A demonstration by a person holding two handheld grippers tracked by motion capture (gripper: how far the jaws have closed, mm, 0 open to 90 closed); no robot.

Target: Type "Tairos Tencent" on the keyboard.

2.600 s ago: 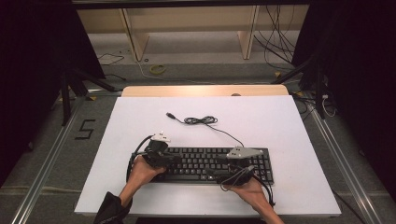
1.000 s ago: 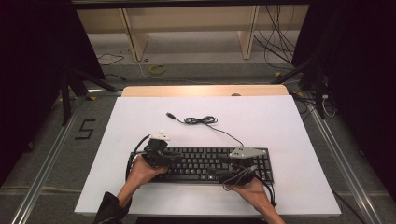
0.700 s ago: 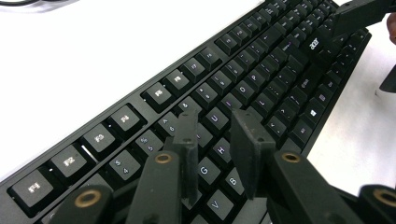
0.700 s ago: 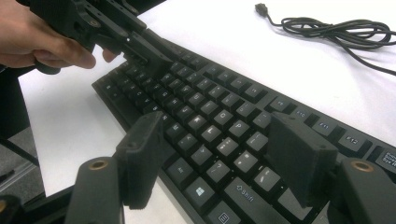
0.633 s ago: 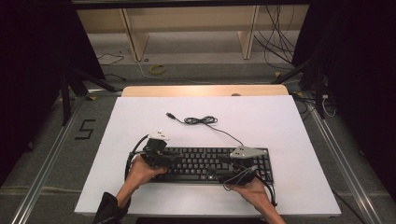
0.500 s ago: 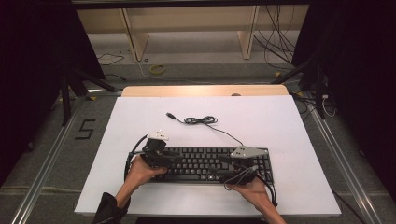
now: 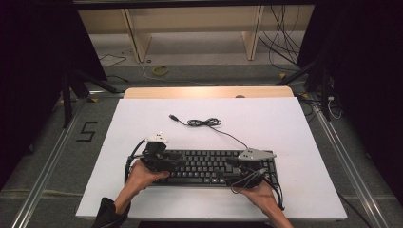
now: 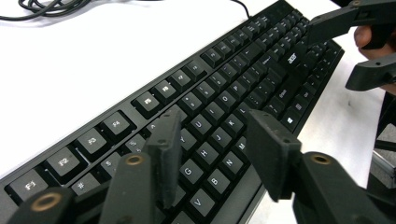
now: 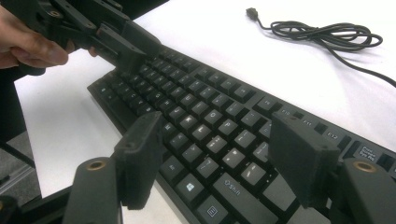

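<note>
A black keyboard (image 7: 204, 166) lies flat near the front of the white tabletop (image 7: 294, 128). Its cable (image 7: 205, 122) coils behind it and ends in a loose USB plug (image 7: 174, 117). My left gripper (image 7: 166, 163) hovers over the keyboard's left end. Its jaws have just been opening and stand apart above the letter keys (image 8: 215, 123), gripping nothing. My right gripper (image 7: 236, 172) is over the keyboard's right end, open above the shift and Windows keys (image 9: 217, 123), with nothing held. Each gripper view shows the other gripper farther off: the right gripper (image 8: 337, 46) and the left gripper (image 9: 125, 43).
A wooden strip (image 7: 209, 92) runs along the table's far edge. Behind it are shelf legs (image 7: 134, 35) and loose cables (image 7: 285, 33) on the floor. Metal rails (image 7: 52, 156) flank the table, and a "5" (image 7: 86, 131) is marked on the floor at left.
The left hand has shifted slightly over the keyboard's left end. The right hand, keyboard and cable have stayed where they were.
</note>
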